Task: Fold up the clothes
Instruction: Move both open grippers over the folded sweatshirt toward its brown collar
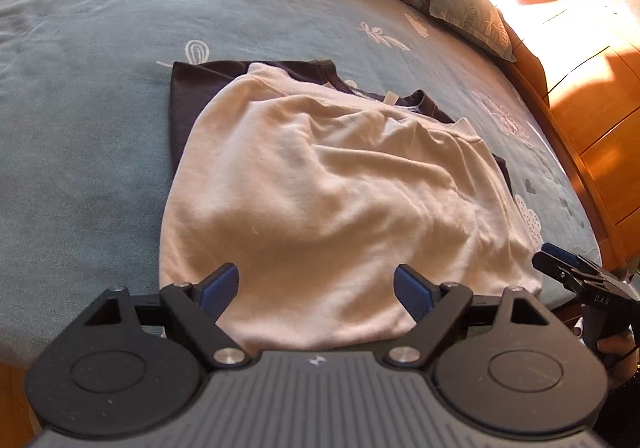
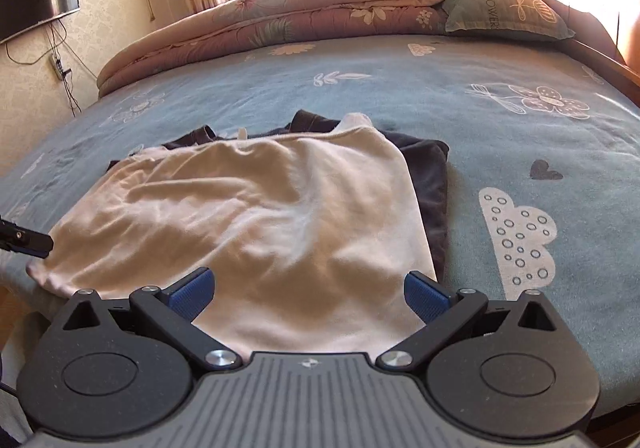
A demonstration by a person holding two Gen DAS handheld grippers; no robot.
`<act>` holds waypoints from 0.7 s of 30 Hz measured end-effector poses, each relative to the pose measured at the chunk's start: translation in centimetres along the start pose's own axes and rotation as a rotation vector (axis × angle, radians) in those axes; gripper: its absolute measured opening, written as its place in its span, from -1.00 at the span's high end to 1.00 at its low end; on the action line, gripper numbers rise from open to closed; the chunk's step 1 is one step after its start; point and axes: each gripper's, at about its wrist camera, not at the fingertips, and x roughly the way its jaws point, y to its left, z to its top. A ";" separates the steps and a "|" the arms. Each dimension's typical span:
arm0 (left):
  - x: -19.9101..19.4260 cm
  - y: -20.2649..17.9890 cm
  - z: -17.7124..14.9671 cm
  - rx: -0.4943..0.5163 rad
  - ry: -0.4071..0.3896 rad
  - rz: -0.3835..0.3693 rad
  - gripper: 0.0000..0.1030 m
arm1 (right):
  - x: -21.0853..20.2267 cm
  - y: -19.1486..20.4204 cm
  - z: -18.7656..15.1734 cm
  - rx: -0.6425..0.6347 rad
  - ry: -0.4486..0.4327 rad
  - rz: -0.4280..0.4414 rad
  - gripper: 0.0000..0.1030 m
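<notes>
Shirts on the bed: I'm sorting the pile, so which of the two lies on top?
The white shirt lies on top, covering most of the dark shirt, which shows only along its far and side edges.

A cream shirt (image 1: 328, 200), folded into a rough rectangle and softly wrinkled, lies flat on top of a dark navy garment (image 1: 188, 100), also folded, whose edges and collar with a white tag show beyond it
</notes>
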 end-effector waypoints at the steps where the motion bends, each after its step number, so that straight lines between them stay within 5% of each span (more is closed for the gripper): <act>1: 0.1 -0.2 0.5 0.007 -0.010 -0.009 -0.64 | 0.4 -0.2 0.8 0.020 -0.011 0.028 -1.00; 4: 0.2 -1.0 2.0 0.026 -0.041 -0.036 -0.64 | 2.4 -0.4 3.3 0.052 -0.015 0.096 -1.00; 11: 5.1 -0.3 6.5 -0.028 -0.092 -0.124 -0.64 | 7.4 -0.1 2.9 0.054 0.093 0.033 -1.00; 17: 9.0 3.6 8.2 -0.117 -0.120 -0.014 -0.61 | 6.4 0.9 0.7 -0.078 0.087 -0.022 -1.00; 21: 7.6 2.6 8.7 -0.098 -0.135 -0.004 -0.59 | 5.5 0.5 1.8 -0.051 0.087 -0.049 -1.00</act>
